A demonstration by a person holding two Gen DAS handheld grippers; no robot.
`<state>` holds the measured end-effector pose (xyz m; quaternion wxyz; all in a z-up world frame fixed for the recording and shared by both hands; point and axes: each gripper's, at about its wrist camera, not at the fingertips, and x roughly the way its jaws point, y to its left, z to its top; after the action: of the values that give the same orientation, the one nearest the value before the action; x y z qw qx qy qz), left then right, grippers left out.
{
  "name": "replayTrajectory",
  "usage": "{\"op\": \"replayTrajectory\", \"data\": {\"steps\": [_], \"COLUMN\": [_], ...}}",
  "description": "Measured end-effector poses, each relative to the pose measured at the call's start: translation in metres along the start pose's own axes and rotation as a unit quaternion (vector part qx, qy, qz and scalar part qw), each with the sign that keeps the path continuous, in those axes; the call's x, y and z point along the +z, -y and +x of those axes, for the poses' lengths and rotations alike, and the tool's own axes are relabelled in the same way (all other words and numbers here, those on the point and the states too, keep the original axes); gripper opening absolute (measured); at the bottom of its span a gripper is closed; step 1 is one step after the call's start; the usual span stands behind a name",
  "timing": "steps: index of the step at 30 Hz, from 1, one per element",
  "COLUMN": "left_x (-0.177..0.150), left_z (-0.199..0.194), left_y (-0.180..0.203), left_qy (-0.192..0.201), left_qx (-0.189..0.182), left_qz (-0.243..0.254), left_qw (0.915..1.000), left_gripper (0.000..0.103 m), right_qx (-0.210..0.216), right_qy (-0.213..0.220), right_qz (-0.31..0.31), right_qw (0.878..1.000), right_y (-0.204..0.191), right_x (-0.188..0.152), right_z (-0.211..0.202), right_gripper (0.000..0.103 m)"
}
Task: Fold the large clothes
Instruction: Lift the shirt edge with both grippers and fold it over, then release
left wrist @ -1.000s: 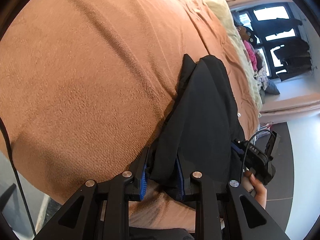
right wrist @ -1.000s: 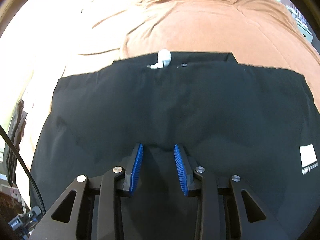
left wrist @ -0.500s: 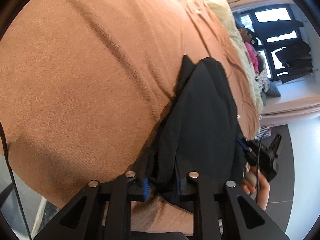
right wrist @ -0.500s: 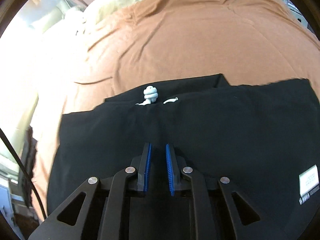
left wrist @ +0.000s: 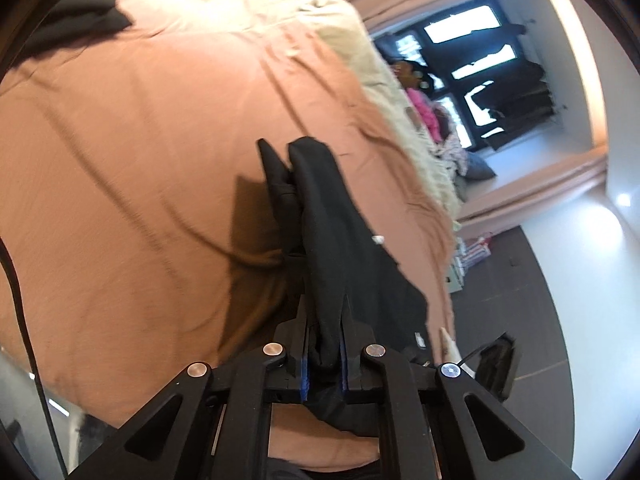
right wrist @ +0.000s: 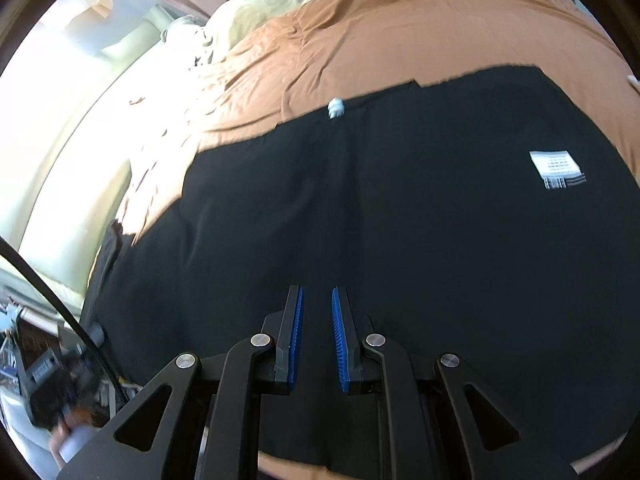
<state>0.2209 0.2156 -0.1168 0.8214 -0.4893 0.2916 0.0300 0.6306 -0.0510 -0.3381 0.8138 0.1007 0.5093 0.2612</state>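
Observation:
A large black garment [right wrist: 440,220] lies spread on the orange bed cover [right wrist: 400,28], with a white label [right wrist: 556,168] and a white drawstring knot [right wrist: 336,108] at its far edge. My left gripper [left wrist: 324,312] is closing, and its pads pinch a bunched end of the garment [left wrist: 332,208], which hangs in a raised ridge above the bed. My right gripper [right wrist: 317,296] points down into the near part of the garment. Only a narrow slit remains between its blue pads, and black cloth fills it.
A cream blanket [right wrist: 260,4] covers the bed's far side. Another dark cloth [left wrist: 80,12] lies at the far left corner. Beyond the bed edge are dark floor [left wrist: 520,280], windows and piled clothes [left wrist: 424,112]. A hand [left wrist: 447,346] shows at the bed's near right edge.
The left jaws closed on the garment's end and rose, lifting it into a ridge. The right jaws narrowed from wide to a slit and came down toward the cloth.

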Motion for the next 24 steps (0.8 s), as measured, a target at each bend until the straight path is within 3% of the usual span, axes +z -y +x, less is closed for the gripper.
{"op": "replayTrajectory", "data": {"steps": [4,10,16,21,24], "left_x": [0.001,-0.002,-0.018,-0.031,-0.039], "left_z": [-0.005,-0.006,0.005,0.018,0.028], "left_y": [0.028,0.067,0.111,0.150,0.171], "left_qy": [0.005,0.006,-0.011,-0.027,-0.039], "left_qx": [-0.023,-0.046,-0.052,-0.063,-0.066], "left_qz": [0.029,0.070,0.118,0.158,0.179], "left_qw": [0.9993,0.9965,0.9915,0.9851,0.9809], "left_gripper": [0.009,0.009,0.009,0.009,0.009], "right_qx": [0.002,0.008,0.015,0.045,0.047], "right_qy": [-0.010,-0.033,-0.049,-0.053,-0.024], "right_qz": [-0.011,-0.013,0.015,0.029,0.033], "right_qw": [1.000,0.999,0.999,0.997,0.998], "right_y": [-0.019,-0.018,-0.017,-0.006,0.007], "right_x": [-0.024,-0.030,-0.065,-0.058,-0.038], "right_z": [0.030,0.122,0.207,0.269,0.276], "right_gripper": [0.012,0.012,0.012,0.012,0.012]}}
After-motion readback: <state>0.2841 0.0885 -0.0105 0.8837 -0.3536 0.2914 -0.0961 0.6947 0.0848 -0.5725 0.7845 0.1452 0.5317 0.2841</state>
